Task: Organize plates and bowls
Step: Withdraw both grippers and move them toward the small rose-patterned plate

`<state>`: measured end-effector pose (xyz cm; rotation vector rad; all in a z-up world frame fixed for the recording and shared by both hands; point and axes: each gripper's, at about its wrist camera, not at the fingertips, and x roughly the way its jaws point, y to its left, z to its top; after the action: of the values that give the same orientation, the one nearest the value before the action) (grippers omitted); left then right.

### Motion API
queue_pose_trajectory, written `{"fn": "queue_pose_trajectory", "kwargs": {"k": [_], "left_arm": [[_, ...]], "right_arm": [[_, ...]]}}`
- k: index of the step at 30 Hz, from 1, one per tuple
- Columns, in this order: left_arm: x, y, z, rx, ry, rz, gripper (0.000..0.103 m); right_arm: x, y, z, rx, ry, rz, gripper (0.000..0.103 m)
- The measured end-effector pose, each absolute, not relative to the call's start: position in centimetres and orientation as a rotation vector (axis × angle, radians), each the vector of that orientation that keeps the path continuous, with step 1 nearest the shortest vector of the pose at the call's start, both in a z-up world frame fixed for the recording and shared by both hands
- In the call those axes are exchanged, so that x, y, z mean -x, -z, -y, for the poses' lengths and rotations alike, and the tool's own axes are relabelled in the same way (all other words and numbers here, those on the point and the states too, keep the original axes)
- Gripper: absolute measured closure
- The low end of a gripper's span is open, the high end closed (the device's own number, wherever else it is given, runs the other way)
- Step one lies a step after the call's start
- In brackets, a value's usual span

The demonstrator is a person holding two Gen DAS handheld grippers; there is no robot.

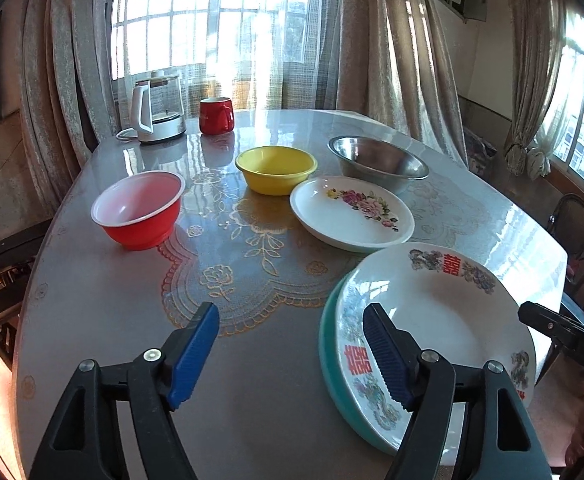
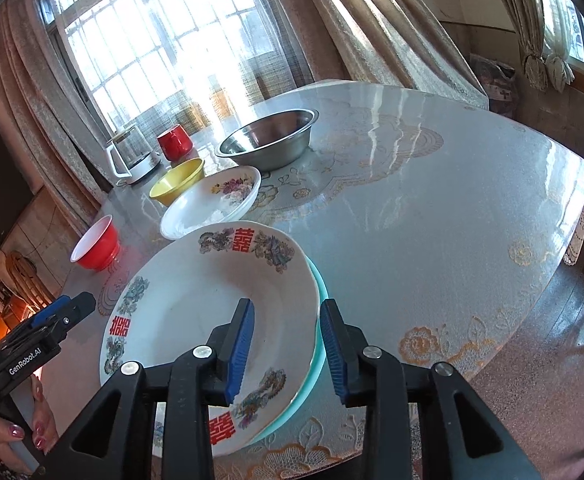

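A white plate with red characters (image 1: 440, 312) (image 2: 212, 304) lies on a teal plate (image 1: 332, 364) (image 2: 318, 356) at the table's near edge. A flowered white plate (image 1: 352, 212) (image 2: 212, 204), a yellow bowl (image 1: 276, 168) (image 2: 176, 184), a red bowl (image 1: 140, 208) (image 2: 96, 248) and a steel bowl (image 1: 376, 160) (image 2: 268, 144) stand farther back. My left gripper (image 1: 290, 354) is open above the table, its right finger over the stacked plate's left rim. My right gripper (image 2: 288, 354) is open, its fingers on either side of the stack's right rim, apart from it.
A glass kettle (image 1: 156, 112) (image 2: 132, 152) and a red mug (image 1: 216, 116) (image 2: 174, 142) stand at the table's far edge by the curtained window. A lace mat (image 1: 244, 248) covers the table's middle. A chair (image 1: 572, 232) stands to the right.
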<state>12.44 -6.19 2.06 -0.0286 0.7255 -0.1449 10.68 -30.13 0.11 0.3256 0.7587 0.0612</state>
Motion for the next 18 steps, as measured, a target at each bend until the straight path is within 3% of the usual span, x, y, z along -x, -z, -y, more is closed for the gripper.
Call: {"fn": "queue_pose_trajectory", "kwargs": {"k": [18], "left_arm": [[-24.0,-0.6,4.6,0.119,0.006,-0.775,0.026]], "right_arm": [[-19.1,-2.9,29.9,-0.263,-0.071,-0.818,0.065]]}}
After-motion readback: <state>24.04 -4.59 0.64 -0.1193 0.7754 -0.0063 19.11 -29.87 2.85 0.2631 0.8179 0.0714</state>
